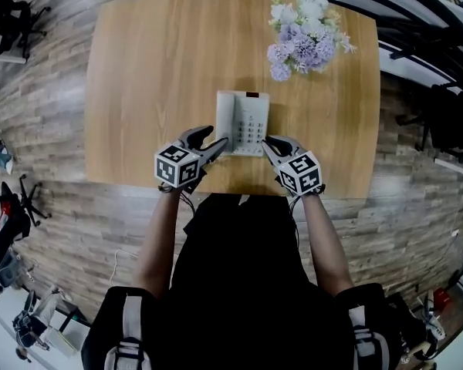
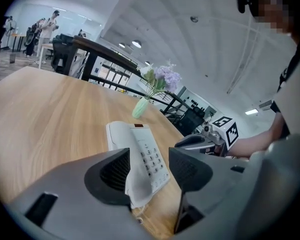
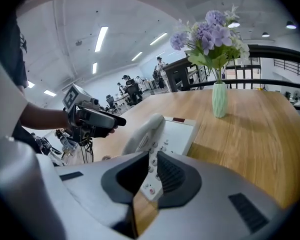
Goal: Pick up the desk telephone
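Observation:
A white desk telephone (image 1: pixel 243 122) with a handset along its left side lies near the front edge of the wooden table (image 1: pixel 154 68). My left gripper (image 1: pixel 216 139) is at the phone's near left corner; in the left gripper view its jaws stand apart around that corner of the phone (image 2: pixel 140 149), the pads not pressing on it. My right gripper (image 1: pixel 268 143) is at the near right corner. In the right gripper view its jaws (image 3: pixel 152 171) show only a narrow slit, with the phone's keypad (image 3: pixel 165 134) just beyond them and nothing held.
A pale green vase of purple and white flowers (image 1: pixel 305 33) stands on the table behind and to the right of the phone. The table's front edge runs just under both grippers. Office chairs (image 1: pixel 8 14) and desks stand around on the wood-pattern floor.

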Demonstrator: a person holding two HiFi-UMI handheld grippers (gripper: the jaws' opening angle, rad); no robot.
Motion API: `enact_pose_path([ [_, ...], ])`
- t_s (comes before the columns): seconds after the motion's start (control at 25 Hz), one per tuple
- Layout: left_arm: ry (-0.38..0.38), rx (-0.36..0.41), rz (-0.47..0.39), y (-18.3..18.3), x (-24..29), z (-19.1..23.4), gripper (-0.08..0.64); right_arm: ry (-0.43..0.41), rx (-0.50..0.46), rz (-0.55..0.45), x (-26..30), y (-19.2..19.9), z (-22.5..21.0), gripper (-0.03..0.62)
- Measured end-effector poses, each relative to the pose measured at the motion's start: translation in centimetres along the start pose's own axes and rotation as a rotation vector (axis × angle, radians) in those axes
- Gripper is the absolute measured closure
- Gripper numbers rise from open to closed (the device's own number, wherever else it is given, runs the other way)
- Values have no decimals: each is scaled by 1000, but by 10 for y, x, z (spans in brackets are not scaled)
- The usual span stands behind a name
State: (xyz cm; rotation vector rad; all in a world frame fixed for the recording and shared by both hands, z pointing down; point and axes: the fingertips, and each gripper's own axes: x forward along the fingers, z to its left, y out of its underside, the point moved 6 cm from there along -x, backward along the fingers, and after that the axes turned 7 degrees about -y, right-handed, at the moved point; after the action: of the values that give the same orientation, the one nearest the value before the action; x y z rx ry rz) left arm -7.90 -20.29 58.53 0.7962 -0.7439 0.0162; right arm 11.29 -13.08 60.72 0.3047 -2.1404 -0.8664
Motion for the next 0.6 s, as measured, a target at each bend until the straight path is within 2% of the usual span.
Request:
enact_pose_path([
  [0.08, -7, -17, 19, 3, 5, 6, 303, -12, 23, 4, 5, 2, -7, 532],
  [0.2, -10, -38, 55, 8, 15, 13, 293, -14, 60, 6, 12, 4, -18, 454],
  [0.28, -11, -47, 79, 12, 24, 17, 277, -8, 81, 8, 16, 7, -23, 423],
  [0.44, -3, -83, 115, 18, 39, 22, 227, -9, 129, 20, 24, 16, -32, 386],
  [0.6, -11, -64, 169, 22, 54, 27, 191, -28, 167, 35, 33, 22, -42, 368],
])
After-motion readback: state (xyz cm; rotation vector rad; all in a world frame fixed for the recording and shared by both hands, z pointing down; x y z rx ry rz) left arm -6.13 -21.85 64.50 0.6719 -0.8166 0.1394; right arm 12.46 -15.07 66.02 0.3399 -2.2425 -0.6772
